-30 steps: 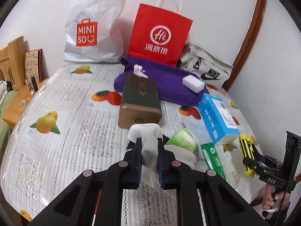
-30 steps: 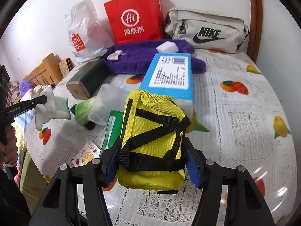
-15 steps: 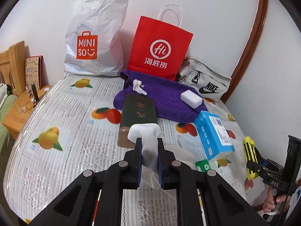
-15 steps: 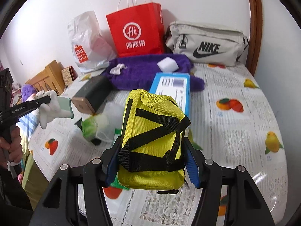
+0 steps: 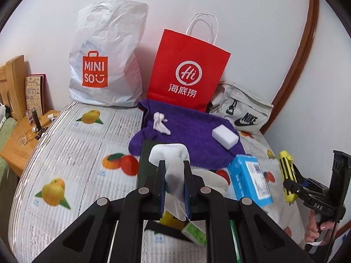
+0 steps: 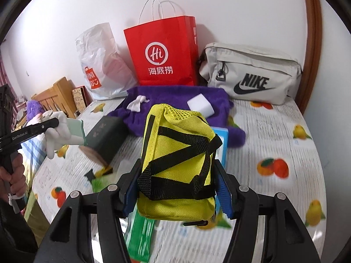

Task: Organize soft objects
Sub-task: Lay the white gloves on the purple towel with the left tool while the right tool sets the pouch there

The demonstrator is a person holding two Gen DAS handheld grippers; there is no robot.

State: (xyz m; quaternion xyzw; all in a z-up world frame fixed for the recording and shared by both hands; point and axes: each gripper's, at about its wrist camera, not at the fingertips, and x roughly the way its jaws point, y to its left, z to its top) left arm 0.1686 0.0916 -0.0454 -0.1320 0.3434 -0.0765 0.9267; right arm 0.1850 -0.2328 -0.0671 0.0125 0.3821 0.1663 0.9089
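My left gripper (image 5: 174,164) is shut on a white glove (image 5: 173,173) and holds it above the table. The right wrist view shows that glove (image 6: 63,131) with a mint-green cuff, its fingers hanging from the left gripper (image 6: 47,124). My right gripper (image 6: 177,171) is shut on a yellow mesh pouch (image 6: 177,153) with black straps, also held off the table. The left wrist view has that pouch (image 5: 285,175) at the far right. A purple towel (image 5: 193,140) lies at the back with a white sponge block (image 5: 225,136) and a small white cloth (image 5: 161,123) on it.
A white Miniso bag (image 5: 107,65), a red paper bag (image 5: 186,72) and a grey Nike bag (image 5: 241,114) stand along the wall. A dark green box (image 6: 107,133), a blue box (image 5: 250,179) and green packets (image 6: 140,230) lie on the fruit-print tablecloth (image 5: 76,153). A wooden side table (image 5: 17,144) stands left.
Both grippers have risen and drawn back from the table with the glove and the pouch still in them. The things on the table now lie lower in both views.
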